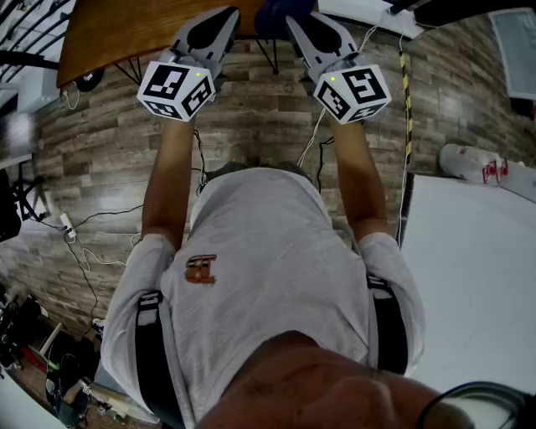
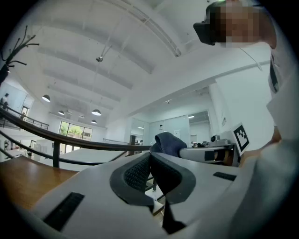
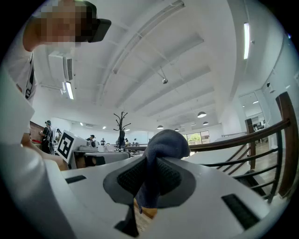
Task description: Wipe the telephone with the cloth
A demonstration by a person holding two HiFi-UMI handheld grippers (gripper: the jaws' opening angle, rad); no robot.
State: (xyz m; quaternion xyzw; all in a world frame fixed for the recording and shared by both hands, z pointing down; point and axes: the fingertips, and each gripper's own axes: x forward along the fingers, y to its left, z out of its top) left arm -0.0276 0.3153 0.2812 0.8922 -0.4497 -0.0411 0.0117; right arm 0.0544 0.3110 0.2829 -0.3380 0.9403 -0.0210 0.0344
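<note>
No telephone shows in any view. Both grippers are held out in front of the person, side by side over the floor. My right gripper (image 3: 152, 161) is shut on a dark blue cloth (image 3: 166, 140), which bunches up above its pads and hangs a little below them. The cloth (image 1: 275, 15) shows at the top edge of the head view, at the tip of the right gripper (image 1: 303, 23). My left gripper (image 2: 150, 156) is shut with nothing between its pads; in the head view it (image 1: 218, 18) sits just left of the cloth. The cloth (image 2: 168, 142) also shows in the left gripper view.
A brown wooden table (image 1: 117, 33) lies at the upper left, past the grippers. A white surface (image 1: 469, 285) fills the right side, with a white roll (image 1: 473, 163) beyond it. Cables (image 1: 92, 251) trail over the plank floor. A dark railing (image 3: 261, 135) runs on the right.
</note>
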